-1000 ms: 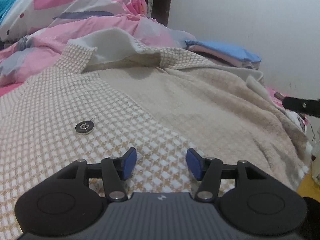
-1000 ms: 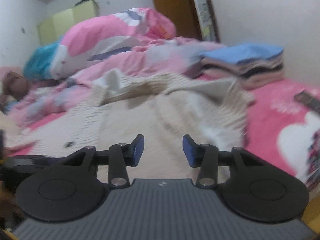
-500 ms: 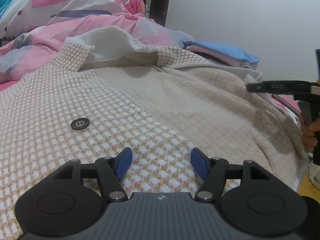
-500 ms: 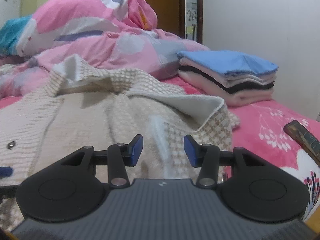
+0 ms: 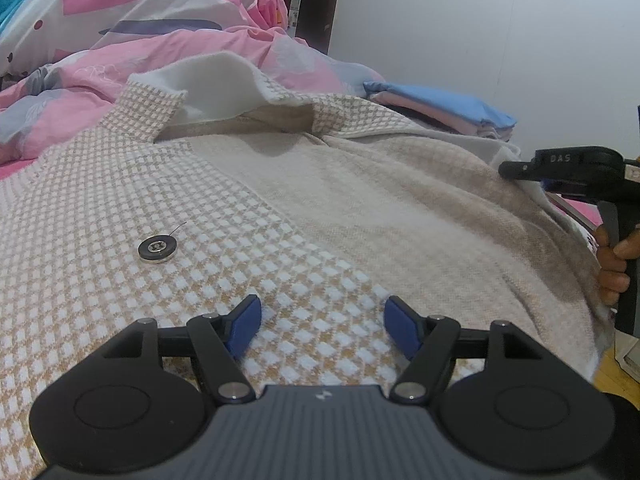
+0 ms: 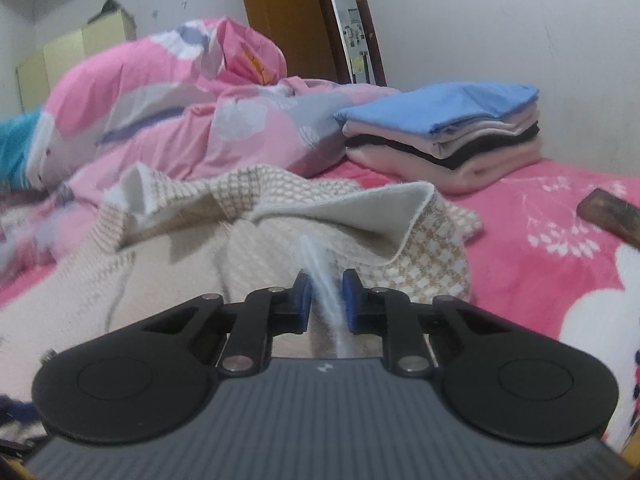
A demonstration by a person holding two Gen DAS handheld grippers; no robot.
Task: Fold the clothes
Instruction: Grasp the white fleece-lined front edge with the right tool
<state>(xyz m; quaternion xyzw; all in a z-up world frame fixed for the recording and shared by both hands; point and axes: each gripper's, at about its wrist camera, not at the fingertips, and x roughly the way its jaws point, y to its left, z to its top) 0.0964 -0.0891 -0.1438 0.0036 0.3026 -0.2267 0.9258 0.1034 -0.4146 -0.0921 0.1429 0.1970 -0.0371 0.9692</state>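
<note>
Beside the beige-and-white checked knit coat (image 6: 248, 216), we are closing our right gripper (image 6: 325, 300) on its edge — ready to fold; left gripper (image 5: 322, 326) is hovering open.

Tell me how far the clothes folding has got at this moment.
Done: a stack of folded clothes sits at the wall. In hand: the checked beige jacket still lies spread out, unfolded; the right gripper has just been closing and now pinches a fold at its right edge, while the left gripper hangs open over the front panel. Left: every fold of this jacket.
</note>
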